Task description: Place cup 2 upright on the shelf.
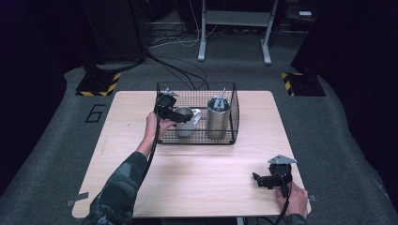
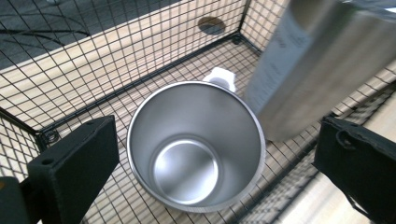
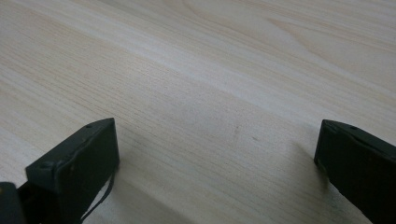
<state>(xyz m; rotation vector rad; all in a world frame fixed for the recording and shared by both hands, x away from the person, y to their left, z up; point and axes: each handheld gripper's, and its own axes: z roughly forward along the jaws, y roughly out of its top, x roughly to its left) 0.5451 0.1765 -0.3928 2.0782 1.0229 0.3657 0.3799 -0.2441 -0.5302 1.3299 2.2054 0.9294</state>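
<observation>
A black wire basket [image 1: 234, 123] stands at the back middle of the wooden table [image 1: 206, 173]. Inside it are a steel mug [image 1: 184, 123] with a white handle [image 1: 196, 115] and a tall steel bottle [image 1: 218, 117]. My left gripper [image 1: 180, 114] reaches into the basket's left half, open. In the left gripper view the empty steel mug [image 2: 196, 149] sits between the wide-spread jaws of the left gripper [image 2: 215, 140], and I see no contact. The steel bottle [image 2: 317, 60] stands just right of it. My right gripper [image 1: 257, 179] rests low near the table's front right corner, open, with nothing between its fingers; in the right gripper view the right gripper [image 3: 215, 135] has bare wood under it.
The basket's wire walls [image 2: 116, 56] close in around the mug and bottle. A person's sleeved left forearm [image 1: 126, 178] crosses the table's left front. Cables [image 1: 178, 65] and a grey stand [image 1: 234, 28] lie on the floor behind the table.
</observation>
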